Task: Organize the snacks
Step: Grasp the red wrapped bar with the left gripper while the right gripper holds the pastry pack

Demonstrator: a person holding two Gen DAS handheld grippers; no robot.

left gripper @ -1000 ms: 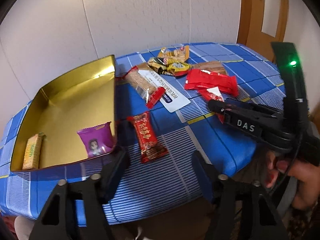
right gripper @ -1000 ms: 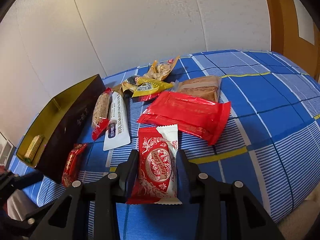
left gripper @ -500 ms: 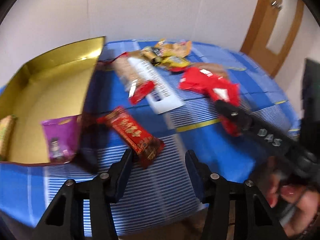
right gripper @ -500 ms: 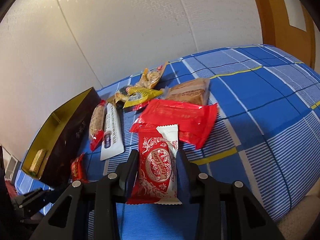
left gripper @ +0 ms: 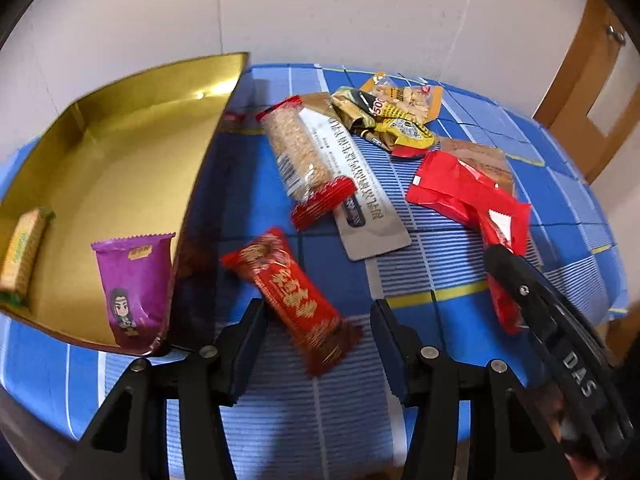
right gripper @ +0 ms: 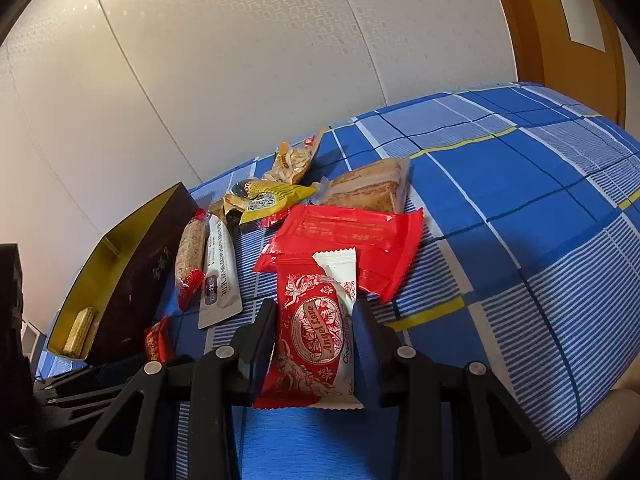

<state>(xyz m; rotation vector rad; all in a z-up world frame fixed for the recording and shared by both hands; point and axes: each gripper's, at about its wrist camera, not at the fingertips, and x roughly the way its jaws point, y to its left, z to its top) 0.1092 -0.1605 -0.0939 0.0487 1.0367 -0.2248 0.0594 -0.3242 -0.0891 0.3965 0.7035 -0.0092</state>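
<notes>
Left gripper [left gripper: 316,322] closing, jaws apart, around red candy bar [left gripper: 294,300] lying beside gold tray [left gripper: 132,152], presumably for boxing; right gripper [right gripper: 314,336] clamped on red-and-white Angel Love packet [right gripper: 316,328], waiting.

Left of the left gripper [left gripper: 316,332], the gold box's dark wall [left gripper: 200,240] stands close beside the left jaw, blocking sideways travel. Between the jaws lies the dark red bar [left gripper: 292,296]. Ahead, the grain bar [left gripper: 300,156] and white sachet [left gripper: 360,192] crowd the cloth. Right of the jaws, the right gripper [right gripper: 316,336] bars passage.
</notes>
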